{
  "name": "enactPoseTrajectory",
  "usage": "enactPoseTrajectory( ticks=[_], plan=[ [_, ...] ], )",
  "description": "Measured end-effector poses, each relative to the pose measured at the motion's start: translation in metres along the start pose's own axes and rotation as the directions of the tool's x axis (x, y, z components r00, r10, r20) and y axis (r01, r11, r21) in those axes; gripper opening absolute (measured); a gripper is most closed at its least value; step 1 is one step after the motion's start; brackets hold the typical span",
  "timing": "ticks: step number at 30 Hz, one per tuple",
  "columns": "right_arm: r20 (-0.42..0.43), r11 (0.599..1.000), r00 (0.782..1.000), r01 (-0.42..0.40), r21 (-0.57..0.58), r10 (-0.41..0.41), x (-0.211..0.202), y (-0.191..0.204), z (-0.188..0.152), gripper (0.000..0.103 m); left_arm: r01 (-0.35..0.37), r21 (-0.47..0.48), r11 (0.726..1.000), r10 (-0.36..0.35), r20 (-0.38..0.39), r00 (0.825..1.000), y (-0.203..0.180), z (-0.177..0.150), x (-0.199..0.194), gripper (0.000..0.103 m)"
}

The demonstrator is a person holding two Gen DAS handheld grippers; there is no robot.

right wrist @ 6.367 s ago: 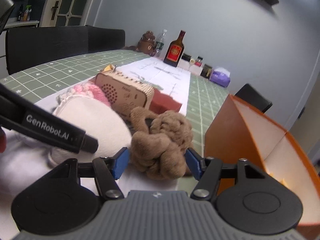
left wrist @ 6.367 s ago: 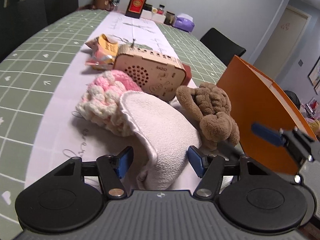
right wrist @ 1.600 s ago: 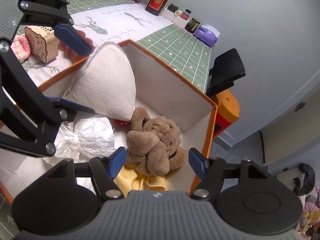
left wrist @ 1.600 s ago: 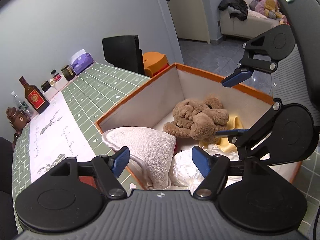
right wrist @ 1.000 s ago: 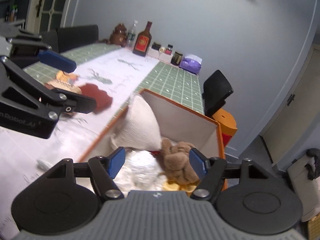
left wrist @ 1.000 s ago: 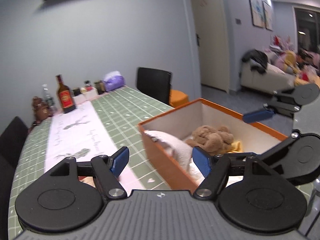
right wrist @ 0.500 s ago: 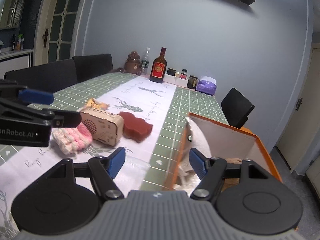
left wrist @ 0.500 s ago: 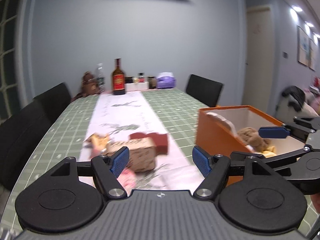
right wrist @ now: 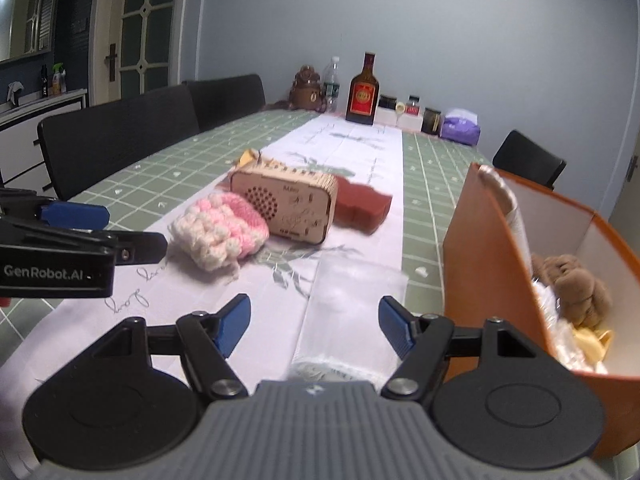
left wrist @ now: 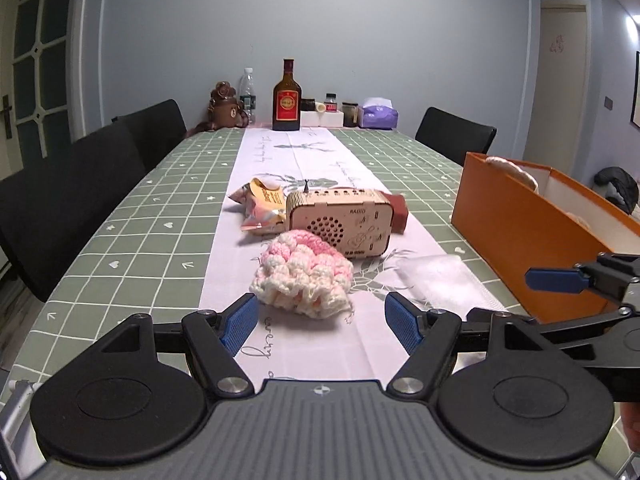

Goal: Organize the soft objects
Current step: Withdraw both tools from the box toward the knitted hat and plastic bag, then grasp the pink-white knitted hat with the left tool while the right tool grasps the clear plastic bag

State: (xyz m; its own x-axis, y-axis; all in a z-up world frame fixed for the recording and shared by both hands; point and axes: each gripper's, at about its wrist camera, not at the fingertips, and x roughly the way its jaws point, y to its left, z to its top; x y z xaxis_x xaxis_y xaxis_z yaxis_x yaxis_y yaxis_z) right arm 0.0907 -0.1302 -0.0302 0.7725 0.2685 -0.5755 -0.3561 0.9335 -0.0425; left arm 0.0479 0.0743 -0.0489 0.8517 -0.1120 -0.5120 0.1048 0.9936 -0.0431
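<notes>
both grippers have swung away from the orange box (right wrist: 480, 248) and now face back down the table, which they did not a moment ago when they hung over the box's open top. the brown plush toy (right wrist: 572, 284) and the white fleece piece (right wrist: 502, 196) lie inside that box, the fleece leaning against its near wall, so those two soft things look settled.

the left gripper (left wrist: 320, 324) stands with its jaws wide apart and nothing between them; the pink and white crocheted piece (left wrist: 304, 276) lies on the white runner just beyond the fingertips, at twelve o'clock from them. behind it, touching or nearly so, is the wooden radio (left wrist: 340, 220), with a snack packet (left wrist: 262, 204) at its ten o'clock and a dark red block (right wrist: 362, 206) at its two o'clock.

the right gripper (right wrist: 314, 326) is likewise spread and empty, lined up on a clear plastic bag (right wrist: 348, 304) lying flat on the runner between the crocheted piece and the box, at twelve o'clock from its tips.

my reading: one load is done and the next pick is being set up, crocheted piece for the left, possibly the bag for the right. the radio, being hard, should stay.
</notes>
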Motion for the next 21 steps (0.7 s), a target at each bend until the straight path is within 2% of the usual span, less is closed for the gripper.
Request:
enactPoseTrajectory(
  ticks=[3,4,5,6,9,14,21],
  plan=[
    [-0.035,1.000,0.999,-0.003,0.009,0.003,0.012,-0.002,0.000,0.070,0.005,-0.046,0.999,-0.005,-0.003,1.000,0.006,-0.001,0.006,0.090],
    [-0.048,1.000,0.999,-0.008,0.014,0.009,0.017,-0.003,0.001,0.076,0.013,-0.061,0.998,-0.013,-0.007,1.000,0.009,0.000,0.010,0.090],
    [-0.059,1.000,0.998,-0.009,0.023,0.010,0.021,-0.005,0.001,0.088,0.014,-0.069,0.998,-0.015,-0.011,1.000,0.010,0.001,0.014,0.090],
    [-0.065,0.999,0.998,-0.007,0.036,0.009,0.025,-0.007,0.002,0.091,0.005,-0.067,0.998,-0.006,-0.014,1.000,0.010,0.002,0.019,0.090],
    [-0.085,0.997,0.996,-0.017,0.072,0.023,0.037,-0.014,0.006,0.091,-0.034,-0.063,0.997,0.032,-0.035,0.999,0.011,0.005,0.035,0.090],
    [-0.123,0.996,0.992,-0.009,0.093,0.020,0.060,-0.018,0.010,0.091,-0.039,-0.153,0.987,0.028,-0.073,0.997,0.029,0.017,0.058,0.091],
    [-0.169,0.985,0.985,0.010,0.173,0.020,0.092,-0.030,0.014,0.091,-0.058,-0.154,0.986,0.039,-0.128,0.991,0.034,0.025,0.090,0.091]
  ],
)
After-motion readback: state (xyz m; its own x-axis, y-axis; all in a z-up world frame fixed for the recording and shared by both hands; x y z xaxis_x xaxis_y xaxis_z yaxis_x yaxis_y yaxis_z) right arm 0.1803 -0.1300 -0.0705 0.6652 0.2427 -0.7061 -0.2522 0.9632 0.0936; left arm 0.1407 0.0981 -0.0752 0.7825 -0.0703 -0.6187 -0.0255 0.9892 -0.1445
